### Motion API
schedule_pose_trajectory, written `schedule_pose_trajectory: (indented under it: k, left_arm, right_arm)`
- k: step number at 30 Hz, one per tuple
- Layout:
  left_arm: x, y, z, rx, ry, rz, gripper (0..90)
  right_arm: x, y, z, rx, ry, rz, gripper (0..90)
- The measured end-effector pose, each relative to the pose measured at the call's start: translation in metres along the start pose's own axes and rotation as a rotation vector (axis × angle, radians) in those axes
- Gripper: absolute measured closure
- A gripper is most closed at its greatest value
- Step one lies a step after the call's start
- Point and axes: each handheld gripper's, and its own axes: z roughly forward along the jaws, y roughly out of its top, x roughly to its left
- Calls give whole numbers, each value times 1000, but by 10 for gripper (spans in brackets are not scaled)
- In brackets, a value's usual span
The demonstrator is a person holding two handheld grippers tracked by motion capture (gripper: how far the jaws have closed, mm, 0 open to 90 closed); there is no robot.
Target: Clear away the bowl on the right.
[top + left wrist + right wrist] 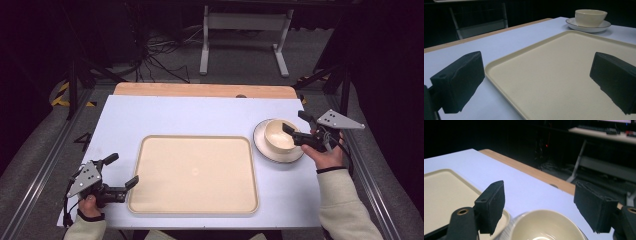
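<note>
High view: cream bowl [279,136] on a dark-rimmed white saucer [262,145], right of a big empty cream tray [150,200] on the tabletop [175,115]. Right hand-held gripper [296,124] spread open over the bowl's far rim. Left hand-held gripper [122,171] open, beside the tray's left edge.

Left gripper view: jaws wide apart across the tray's [554,75] corner; bowl [591,17] far off.

Right gripper view: bowl [544,227] just below, between the open jaws.

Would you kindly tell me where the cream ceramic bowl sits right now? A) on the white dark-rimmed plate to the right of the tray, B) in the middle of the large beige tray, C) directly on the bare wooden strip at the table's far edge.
A: the cream ceramic bowl stands on the white dark-rimmed plate, beside the large beige tray, whose surface is bare.
</note>
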Motion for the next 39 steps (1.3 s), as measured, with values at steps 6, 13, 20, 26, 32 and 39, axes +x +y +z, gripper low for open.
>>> schedule_pose_trajectory:
  k: [6, 13, 20, 26, 32, 39]
  left_arm:
    - [0, 0, 0, 6, -2, -2, 3]
    - [1, 0, 0, 8, -10, -1, 3]
    - [0, 0, 1, 9, -11, -2, 3]
    - [-1, -2, -2, 22, -4, 4, 3]
    - [-1, -4, -8, 28, 8, -2, 3]
    - [-3, -6, -15, 40, 30, -2, 3]
  right_arm:
    - [-24, -8, 6, 105, -78, 33, 279]
    - [-36, -21, 10, 188, -105, 86, 361]
    - [-45, -38, 18, 276, -128, 151, 383]
    - [-52, -50, 25, 320, -121, 195, 398]
    - [-56, -56, 32, 354, -126, 234, 433]
    - [-62, -60, 44, 429, -124, 269, 535]
